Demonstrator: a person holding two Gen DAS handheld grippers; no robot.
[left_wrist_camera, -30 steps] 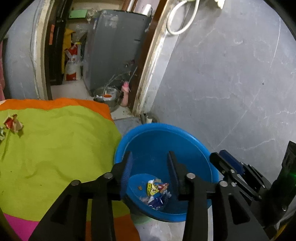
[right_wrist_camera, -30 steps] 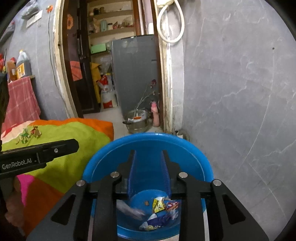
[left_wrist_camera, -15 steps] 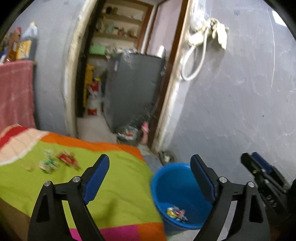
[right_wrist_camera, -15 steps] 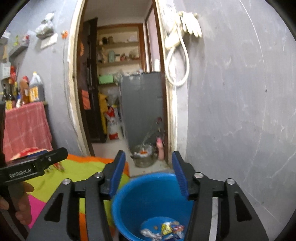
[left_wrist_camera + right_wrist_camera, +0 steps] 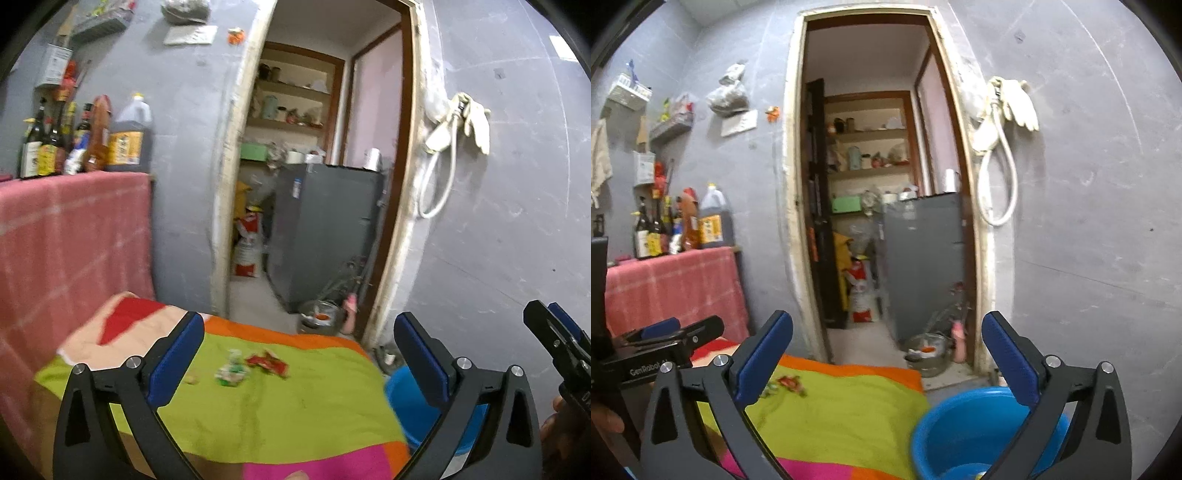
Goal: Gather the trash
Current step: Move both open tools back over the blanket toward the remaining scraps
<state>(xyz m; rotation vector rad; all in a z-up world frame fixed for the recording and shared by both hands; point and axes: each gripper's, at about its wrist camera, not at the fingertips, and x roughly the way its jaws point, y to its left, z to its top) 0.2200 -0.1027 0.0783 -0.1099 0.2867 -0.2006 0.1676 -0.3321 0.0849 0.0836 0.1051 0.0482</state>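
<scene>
Left claw [image 5: 299,354]: jaws opening wide, nothing between them.
Right claw [image 5: 886,354]: jaws opening wide, empty.
Wrappers [image 5: 251,365]: on green cloth [image 5: 295,398], 12 o'clock of left claw.
Blue basin [image 5: 960,428]: 4 o'clock.

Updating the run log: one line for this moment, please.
left gripper: opening, empty | right gripper: opening, empty | wrappers: on green cloth | blue basin: beside cloth

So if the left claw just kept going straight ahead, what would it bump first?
Probably the bed cover, near the wrappers lying between its open fingers, though depth is hard to judge.
</scene>
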